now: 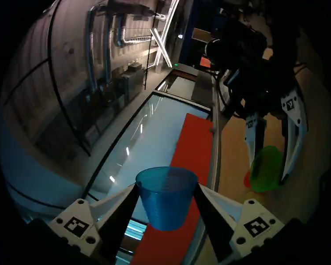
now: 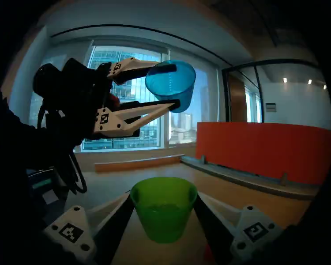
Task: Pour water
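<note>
Holding the blue cup (image 2: 171,84) high, the left gripper (image 2: 176,86) is closed to cup width, one finger pressed on each side of the cup. The right gripper view shows the pair at about 12 o'clock. The cup is tipped well off upright there, and its translucent wall gives no clear sign of how much water it carries. The right gripper (image 2: 164,198) is clamped in the same way on the green cup (image 2: 164,216), which sits upright at 6 o'clock in its own view, above the wooden table (image 2: 112,181). A faint line low inside it may be a water level, though I cannot be sure. A window (image 2: 121,115) lies toward 10 o'clock and an orange partition (image 2: 262,150) toward 3 o'clock.

My reading is that the pour itself is the step in hand. The main risk is the gap: the blue cup is well apart from the green one, and its lip does not look squarely over the green rim. A stream could fall short onto the table or splash out. A smooth, tapered cup held tilted could also slide in the fingers if the squeeze loosens. Any sway of the right hand would carry the target out from under the water.
</note>
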